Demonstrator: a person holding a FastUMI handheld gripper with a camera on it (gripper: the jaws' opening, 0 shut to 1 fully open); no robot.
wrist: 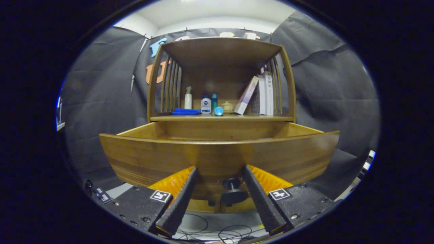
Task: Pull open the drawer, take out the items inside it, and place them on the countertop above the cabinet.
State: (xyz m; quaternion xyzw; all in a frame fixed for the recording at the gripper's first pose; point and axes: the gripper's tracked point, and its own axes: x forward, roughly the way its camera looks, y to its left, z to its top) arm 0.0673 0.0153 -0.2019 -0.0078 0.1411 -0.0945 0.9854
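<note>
Nearest, the claw (pixel 219 171) is seen spread wide, its two fingers (pixel 179 200) splayed to either side of the dark round knob (pixel 232 192) on the drawer front; neither finger touches the knob, and nothing is held. The knob lies between the fingers, a little nearer the right-hand one.

Just beyond, the drawer (pixel 217 154) is already drawn well out of the cabinet, its curved front panel close against the fingertips. Its interior is hidden behind that panel from this low angle, so what lies inside cannot be told.

The pulling step may be judged done, or nearly so. For the next step to be done well, the claw should be lifted clear of the knob and raised above the front panel, then tipped down so the drawer's inside can be seen before anything is reached for. The panel's top edge should be cleared, lest the drawer be knocked back.

Farther off, the bench (pixel 222 118) above the drawer already carries a blue cloth (pixel 185 111), a spray bottle (pixel 188 98), small bottles (pixel 205 104) and leaning books (pixel 261 95); the freest room appears along its front edge.
</note>
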